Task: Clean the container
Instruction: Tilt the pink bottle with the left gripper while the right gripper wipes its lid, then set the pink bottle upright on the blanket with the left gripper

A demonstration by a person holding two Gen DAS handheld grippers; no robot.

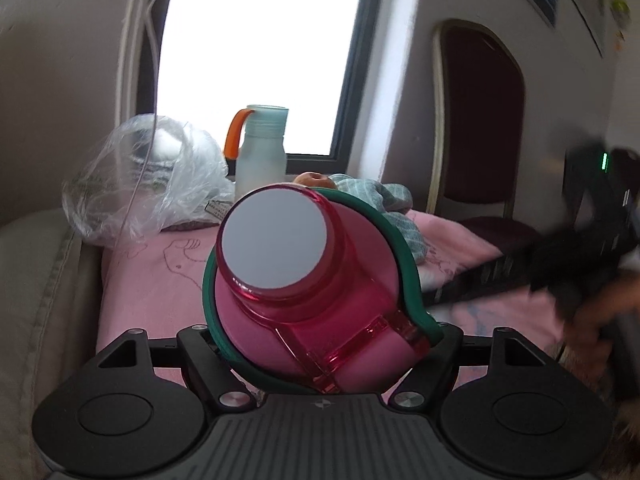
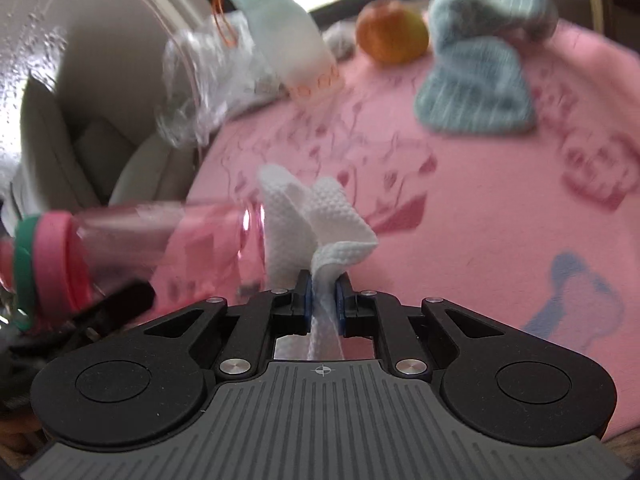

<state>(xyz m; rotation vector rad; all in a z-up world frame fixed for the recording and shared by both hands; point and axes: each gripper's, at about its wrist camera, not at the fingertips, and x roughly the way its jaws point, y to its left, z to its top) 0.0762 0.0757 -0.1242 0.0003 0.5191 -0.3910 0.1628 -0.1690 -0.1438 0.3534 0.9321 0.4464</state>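
Left gripper [image 1: 320, 340]: jaws clamped around the pink bottle [image 1: 316, 292], which fills the whole gap; its green strap [image 1: 404, 264] loops over the body just ahead of the jaws. Bottle's flat pale end faces away from the camera, tilted up and left. The pads themselves are hidden behind the bottle.

Right gripper [image 2: 323, 300]: jaws nearly together, blue pads [image 2: 306, 298] pinching a folded white paper towel [image 2: 316, 216]. Towel fans up and forward from the pads, and its left edge sits against the bottle's clear end (contact looks likely, blur makes it hard to confirm). Seen from the right wrist, the bottle lies roughly level to the left of the jaws, pink cap and green band at the far left.

Room: ahead and right of the right jaws is bare pink cloth [image 2: 480, 240]. Further out: blue-grey knit cloth [image 2: 476, 92], an orange fruit [image 2: 392, 32], a frosted bottle with orange loop [image 1: 262, 148], and a crumpled clear plastic bag [image 1: 152, 180] to the far left.

In the left-wrist view the right gripper is only a dark blur at the right edge.
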